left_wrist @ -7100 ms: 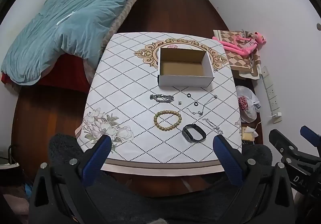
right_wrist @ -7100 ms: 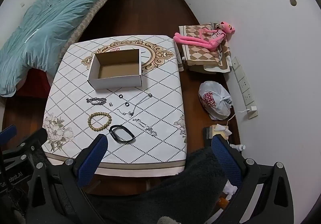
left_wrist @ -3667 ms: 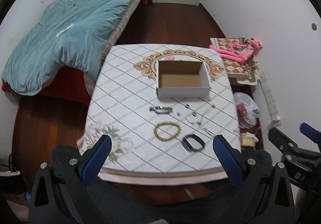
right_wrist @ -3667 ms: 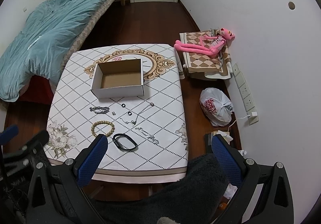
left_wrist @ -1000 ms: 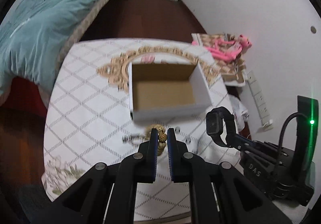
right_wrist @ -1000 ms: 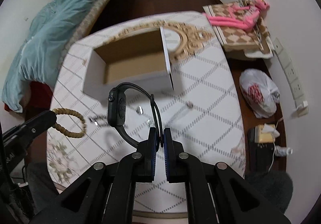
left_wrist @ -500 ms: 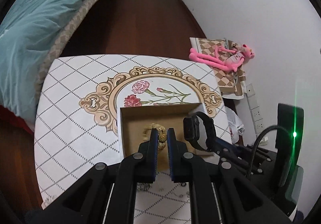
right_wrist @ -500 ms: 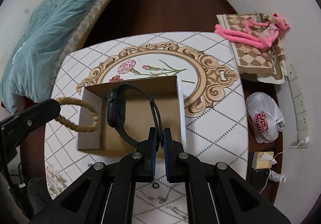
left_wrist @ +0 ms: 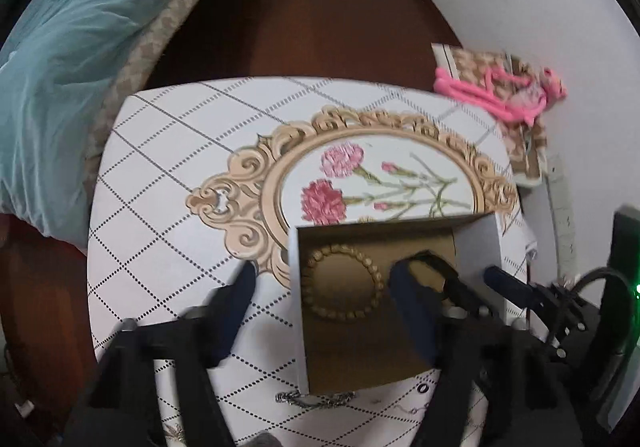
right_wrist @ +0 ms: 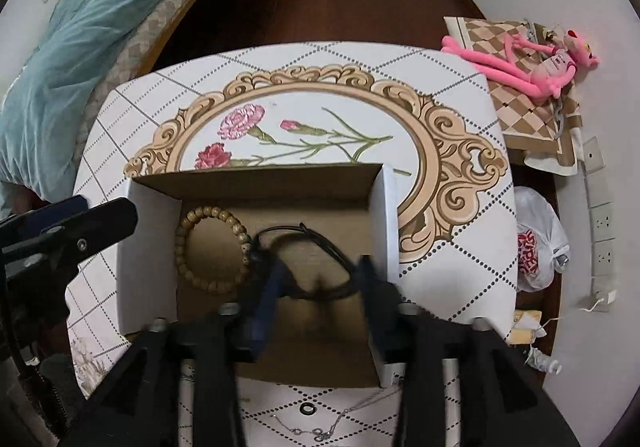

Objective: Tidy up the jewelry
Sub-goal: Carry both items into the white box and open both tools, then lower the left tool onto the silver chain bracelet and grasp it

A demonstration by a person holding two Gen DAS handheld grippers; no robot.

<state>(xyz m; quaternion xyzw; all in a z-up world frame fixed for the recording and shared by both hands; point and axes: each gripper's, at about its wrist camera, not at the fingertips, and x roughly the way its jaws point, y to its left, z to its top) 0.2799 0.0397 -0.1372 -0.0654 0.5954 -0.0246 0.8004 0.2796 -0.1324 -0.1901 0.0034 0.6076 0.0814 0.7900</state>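
from my right wrist view i see the desk in its white quilted-pattern cloth with a gilt floral medallion, and on it the open cardboard box, white outside, brown inside. only this view shows the small black ring and thin silver necklace lying on the cloth in front of the box. the left wrist view alone shows the chunky silver chain bracelet at the box's near wall. the wooden bead bracelet lies flat, a round loop, on the box floor at its left side; the black watch lies beside it, blurred. my left claw is spread wide, astride the box's left wall. my right claw is spread too, just above the watch, gripping nothing.
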